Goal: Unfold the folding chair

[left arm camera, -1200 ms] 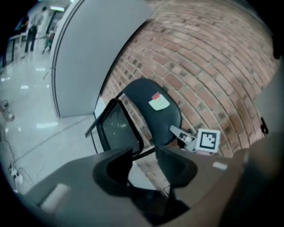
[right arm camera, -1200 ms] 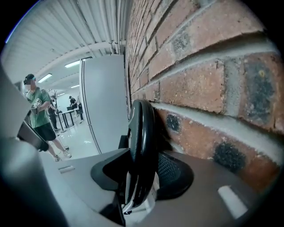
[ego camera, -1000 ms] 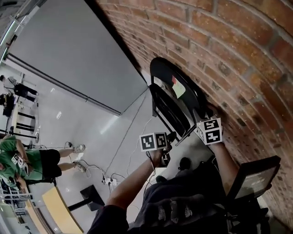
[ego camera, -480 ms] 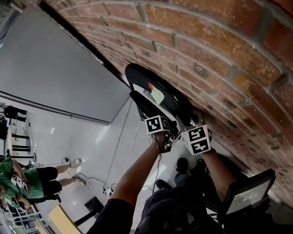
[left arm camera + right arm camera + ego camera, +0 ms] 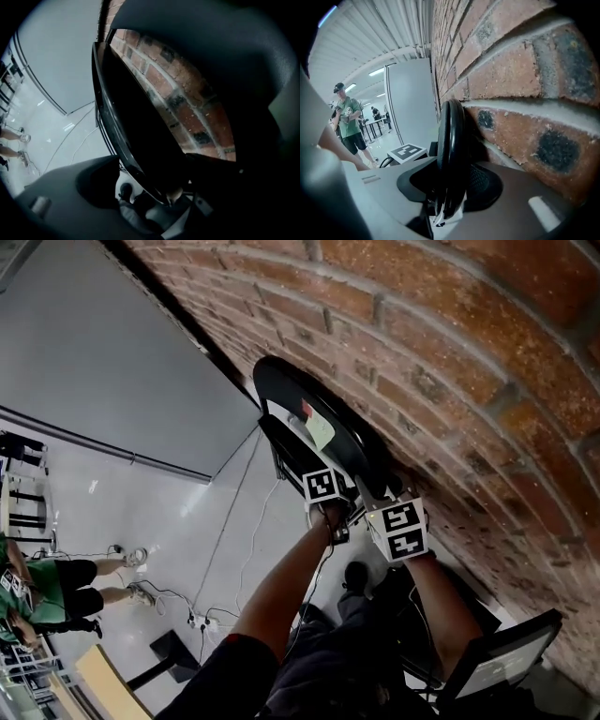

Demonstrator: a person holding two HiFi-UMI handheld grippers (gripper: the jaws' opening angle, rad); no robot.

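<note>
A folded black chair leans against the brick wall; a pale note sticks to its back. My right gripper is shut on the chair's thin black rim. Its jaws have just been closing, and the rim stands edge-on between the pads. In the head view its marker cube sits at the chair's lower end by the wall. My left gripper is open and has just been opening. The seat's edge runs between its jaws, clear of the grey left pad. Its cube lies against the seat.
A grey panel stands along the wall beyond the chair. Cables and a power strip trail over the pale floor. A person in a green shirt stands far left. A dark screen is at the lower right.
My left gripper has moved from below the chair up onto its seat edge, beside the right gripper. The right gripper has stayed on the chair.
</note>
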